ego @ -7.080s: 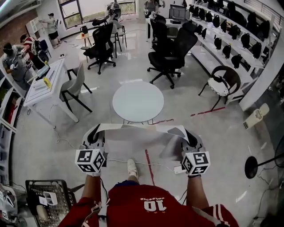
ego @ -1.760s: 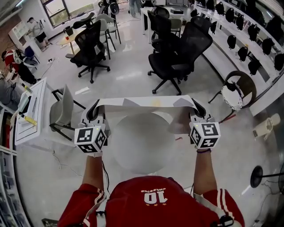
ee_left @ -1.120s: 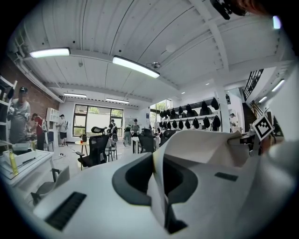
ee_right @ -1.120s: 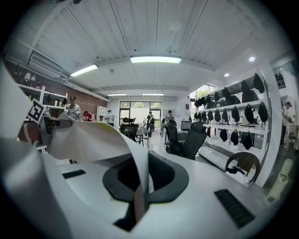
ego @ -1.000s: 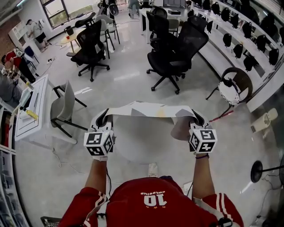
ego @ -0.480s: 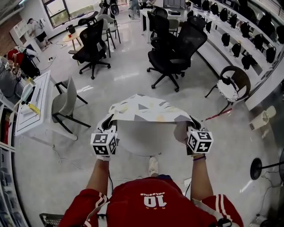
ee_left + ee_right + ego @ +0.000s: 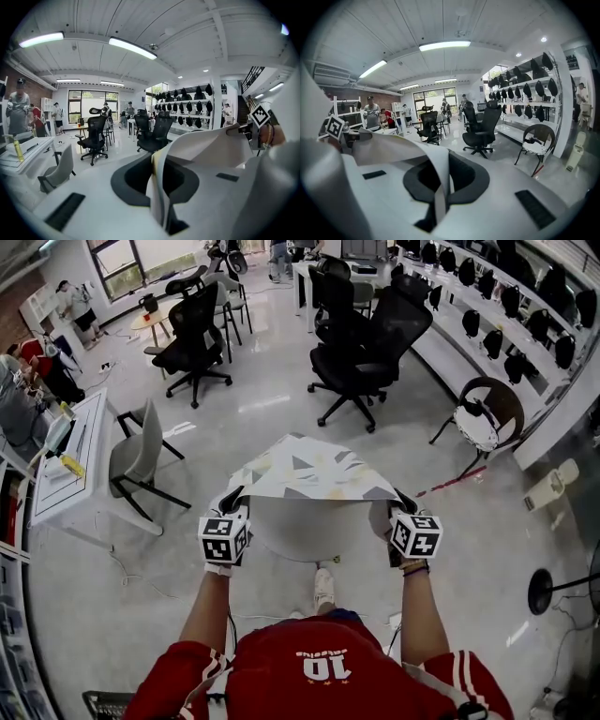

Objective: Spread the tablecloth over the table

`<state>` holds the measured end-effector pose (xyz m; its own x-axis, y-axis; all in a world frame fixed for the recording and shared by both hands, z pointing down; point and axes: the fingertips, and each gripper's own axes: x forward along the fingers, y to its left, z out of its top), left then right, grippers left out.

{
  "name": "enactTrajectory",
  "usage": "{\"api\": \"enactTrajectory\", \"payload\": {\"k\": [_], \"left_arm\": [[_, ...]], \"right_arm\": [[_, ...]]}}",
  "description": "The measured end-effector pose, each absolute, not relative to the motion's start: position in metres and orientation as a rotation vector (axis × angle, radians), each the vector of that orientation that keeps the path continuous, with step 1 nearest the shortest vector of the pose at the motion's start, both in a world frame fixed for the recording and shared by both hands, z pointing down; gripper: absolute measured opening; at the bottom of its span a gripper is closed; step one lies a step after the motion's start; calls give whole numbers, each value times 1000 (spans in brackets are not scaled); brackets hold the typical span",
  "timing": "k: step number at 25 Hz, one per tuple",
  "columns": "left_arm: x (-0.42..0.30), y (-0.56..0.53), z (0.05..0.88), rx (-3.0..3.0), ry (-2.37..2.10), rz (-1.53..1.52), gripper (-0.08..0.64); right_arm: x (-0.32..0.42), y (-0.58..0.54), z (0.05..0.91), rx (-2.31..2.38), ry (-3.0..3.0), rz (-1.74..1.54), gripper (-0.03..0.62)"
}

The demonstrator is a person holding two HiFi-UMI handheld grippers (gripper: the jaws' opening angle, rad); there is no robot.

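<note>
- The pale, triangle-patterned fabric tablecloth (image 7: 309, 470) hangs in the air over the round white table (image 7: 300, 532). It is stretched between the two grippers, and its far edge billows toward 12 o'clock.
- The left gripper (image 7: 232, 495), at the table's 9 o'clock, pinches one near corner. Its jaws have just been opening slightly, though its own view shows a fold of cloth between them, nearly together.
- The right gripper (image 7: 398, 501), at 3 o'clock, is clamped narrowly on the other near corner.
- The main risk is the left corner. If those jaws ease any further before the cloth settles, it could slip out and the sheet would swing toward 3 o'clock and drape off one side.
- The lifted far edge may fold back under itself as it lands, which would leave the 12 o'clock half of the top bare or doubled.
- The cloth looks light. Uneven lowering of the two hands would probably leave it skewed, with more overhang on one side.
- The near edge sits close to the table's 6 o'clock rim, so dropping it there could leave too little overhang on the person's side.
</note>
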<state>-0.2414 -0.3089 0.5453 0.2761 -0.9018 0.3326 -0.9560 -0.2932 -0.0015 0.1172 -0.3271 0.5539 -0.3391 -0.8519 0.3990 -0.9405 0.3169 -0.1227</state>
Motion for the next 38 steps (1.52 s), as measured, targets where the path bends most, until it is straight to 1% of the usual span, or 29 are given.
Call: {"api": "enactTrajectory", "payload": {"k": [6, 15, 22, 27, 34, 38], "left_arm": [[-255, -309, 561, 2276, -1746, 344, 21], [-248, -296, 585, 2256, -1680, 370, 35], [-249, -286, 595, 2228, -1647, 356, 43], [-246, -280, 599, 2229, -1637, 364, 41], [-245, -272, 612, 2209, -1620, 376, 42], [-236, -266, 614, 2211, -1582, 411, 46]], "right_arm": [[105, -316, 574, 1583, -2316, 531, 17], [114, -298, 608, 1522, -2246, 585, 18], [115, -272, 622, 1472, -2179, 574, 46], [120, -250, 623, 1458, -2165, 577, 80], [123, -219, 614, 1444, -2203, 603, 87], [133, -208, 590, 1536, -2270, 618, 87]]}}
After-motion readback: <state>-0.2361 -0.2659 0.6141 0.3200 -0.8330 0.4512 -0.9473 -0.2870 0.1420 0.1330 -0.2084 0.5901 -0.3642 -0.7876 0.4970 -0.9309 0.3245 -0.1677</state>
